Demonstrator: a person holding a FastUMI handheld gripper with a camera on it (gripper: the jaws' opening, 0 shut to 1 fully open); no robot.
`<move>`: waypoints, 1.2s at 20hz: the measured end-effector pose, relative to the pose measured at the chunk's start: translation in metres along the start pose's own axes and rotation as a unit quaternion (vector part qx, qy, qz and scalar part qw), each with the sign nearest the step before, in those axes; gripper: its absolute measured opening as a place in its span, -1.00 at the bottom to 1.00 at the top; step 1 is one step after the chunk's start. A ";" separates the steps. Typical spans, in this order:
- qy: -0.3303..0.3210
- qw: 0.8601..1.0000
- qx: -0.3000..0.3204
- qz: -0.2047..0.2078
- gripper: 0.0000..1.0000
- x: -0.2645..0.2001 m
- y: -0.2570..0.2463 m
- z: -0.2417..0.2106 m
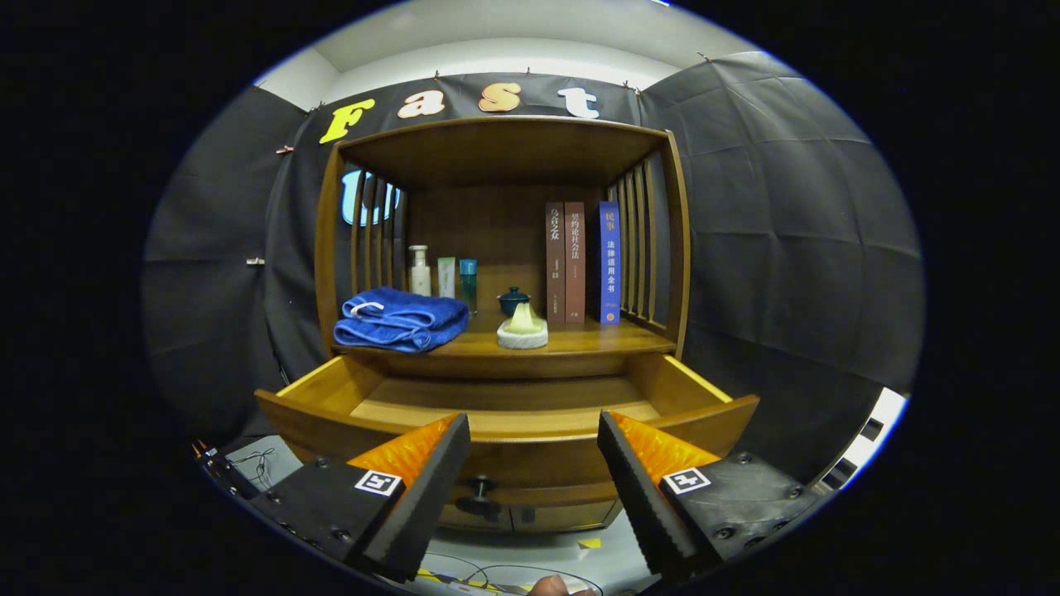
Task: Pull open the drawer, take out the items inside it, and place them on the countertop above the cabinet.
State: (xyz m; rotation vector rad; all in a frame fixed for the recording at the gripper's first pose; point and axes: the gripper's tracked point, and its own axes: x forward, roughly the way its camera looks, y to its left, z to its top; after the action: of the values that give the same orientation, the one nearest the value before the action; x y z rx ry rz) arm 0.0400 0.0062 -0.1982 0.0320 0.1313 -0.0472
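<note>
**Drawer pulled out, gripper spread wide and holding nothing**

On the left of the wooden cabinet's surface [571,343], a folded blue towel [401,319] lies at the front edge, slightly overhanging it. Behind the towel, against the cabinet's back panel, stand three small containers in a row: a white pump bottle [420,271], a pale green tube [446,277] and a teal bottle [468,283]. Toward the middle sits a small dark teal lidded pot [513,300], and just in front of it a cream, cone-shaped object on a round white base [522,328]. To the right of these, two brown hardcover books [565,263] stand upright, touching each other, with a blue hardcover book [609,262] just beside them, next to the slatted right side of the cabinet.

Below the surface, the light wooden drawer [505,403] stands pulled out toward the camera. The visible part of its floor looks bare; its front portion is hidden by the drawer's front panel. A dark round knob [479,494] shows on that front panel, low between the fingers.

The hand-held gripper [534,488] hovers in front of the drawer with its two fingers spread wide apart, nothing between them, one on each side of the knob and touching neither it nor the drawer.
</note>
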 end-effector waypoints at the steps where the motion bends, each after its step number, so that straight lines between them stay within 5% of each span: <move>1: 0.002 1.000 -0.006 0.005 0.98 0.000 0.003 -0.010; 11: 0.019 0.999 -0.029 0.030 0.98 0.020 0.036 -0.064; 24: 0.040 0.999 -0.013 -0.002 1.00 0.038 0.041 -0.090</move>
State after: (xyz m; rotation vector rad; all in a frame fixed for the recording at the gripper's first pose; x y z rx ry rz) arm 0.0683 0.0485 -0.2913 0.0083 0.2119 -0.0488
